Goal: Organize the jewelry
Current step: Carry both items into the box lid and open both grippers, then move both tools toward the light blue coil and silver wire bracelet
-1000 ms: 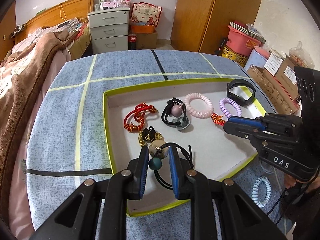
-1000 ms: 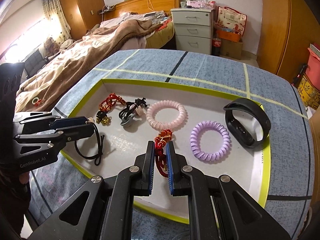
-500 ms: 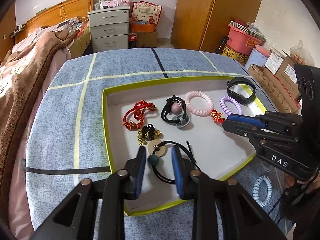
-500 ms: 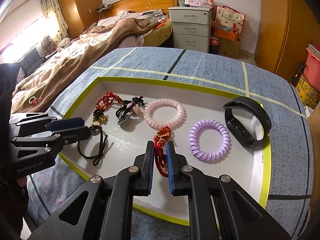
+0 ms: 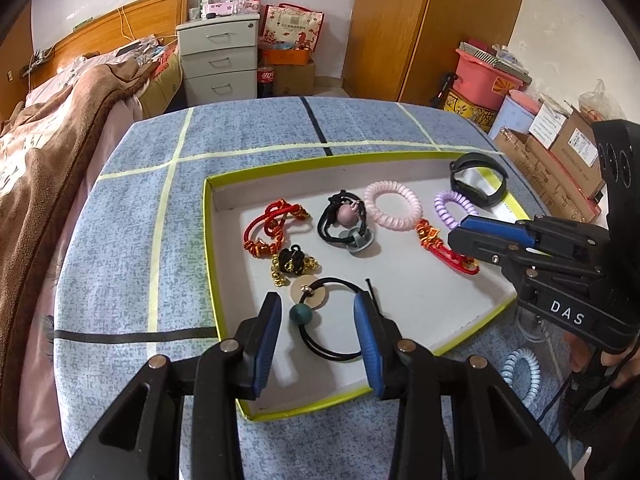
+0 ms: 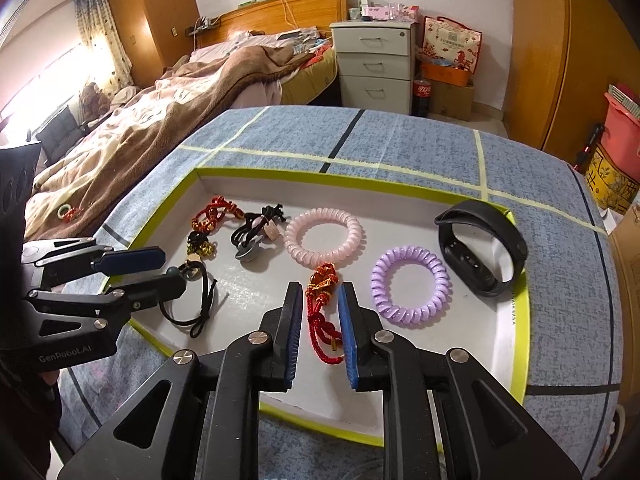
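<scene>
Jewelry is laid in the tray (image 5: 208, 240). Black hair tie (image 5: 332, 320) is bracketed at 6 o'clock by left gripper (image 5: 318, 334), wide open, nothing gripped. Red cord (image 6: 322, 316) is straddled by right gripper (image 6: 318, 336), part open, nothing clamped.

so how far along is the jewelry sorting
Mostly done: seven pieces lie in the tray, including the pink coil, purple coil and black band. Nothing is held: the left gripper is open around the black hair tie, the right gripper open around the red cord. Left: the blue coil outside the tray.
</scene>
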`<move>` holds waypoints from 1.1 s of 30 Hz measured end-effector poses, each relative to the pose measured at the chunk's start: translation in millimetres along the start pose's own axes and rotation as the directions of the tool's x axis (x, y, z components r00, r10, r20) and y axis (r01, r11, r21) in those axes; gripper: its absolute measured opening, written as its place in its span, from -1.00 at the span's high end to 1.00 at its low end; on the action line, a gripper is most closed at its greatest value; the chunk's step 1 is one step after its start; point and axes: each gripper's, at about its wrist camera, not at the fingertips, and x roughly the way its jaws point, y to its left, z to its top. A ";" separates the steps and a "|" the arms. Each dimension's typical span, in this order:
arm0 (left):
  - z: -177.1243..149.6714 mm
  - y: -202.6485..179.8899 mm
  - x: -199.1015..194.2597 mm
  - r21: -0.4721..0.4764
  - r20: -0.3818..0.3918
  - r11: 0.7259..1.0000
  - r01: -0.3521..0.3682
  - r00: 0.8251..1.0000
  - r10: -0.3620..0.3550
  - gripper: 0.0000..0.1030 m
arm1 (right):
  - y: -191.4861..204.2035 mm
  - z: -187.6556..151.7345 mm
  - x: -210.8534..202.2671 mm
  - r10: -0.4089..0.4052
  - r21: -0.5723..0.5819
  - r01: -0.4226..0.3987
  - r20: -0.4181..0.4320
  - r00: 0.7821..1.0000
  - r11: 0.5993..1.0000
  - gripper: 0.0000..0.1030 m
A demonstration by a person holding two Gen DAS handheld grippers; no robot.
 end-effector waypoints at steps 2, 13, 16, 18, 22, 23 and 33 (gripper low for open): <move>-0.8 -2.2 -3.7 0.000 0.007 1.000 -0.008 1.000 0.008 0.17 | 0.0 -1.1 -4.1 0.005 0.008 -0.005 0.010 1.000 1.000 0.62; -10.9 -23.4 -35.9 0.010 0.068 1.000 0.014 0.998 -0.015 0.03 | 1.7 -15.5 -49.5 -0.002 0.029 -0.001 0.088 0.996 1.000 0.09; -17.0 -31.9 -42.7 0.015 0.078 0.999 0.029 0.996 -0.030 0.03 | 0.5 -24.1 -63.2 -0.023 0.032 0.020 0.104 0.994 0.999 0.09; -22.3 -37.7 -46.4 0.016 0.083 0.999 0.043 0.996 -0.045 0.02 | -2.5 -30.1 -72.9 -0.038 0.040 0.034 0.118 0.992 0.999 0.09; -33.7 -47.8 -48.7 0.013 0.078 0.997 0.078 0.994 -0.079 0.02 | -16.0 -43.4 -93.3 -0.065 0.062 0.057 0.137 0.989 0.996 0.09; -36.4 -50.7 -47.9 0.012 0.071 0.996 0.089 0.993 -0.090 0.02 | -19.3 -46.2 -97.4 -0.077 0.065 0.068 0.138 0.987 0.996 0.09; -59.4 -84.4 -31.7 0.041 0.009 0.987 0.155 0.988 -0.156 0.02 | -59.8 -77.0 -88.5 -0.105 0.134 0.099 0.033 0.994 0.986 0.09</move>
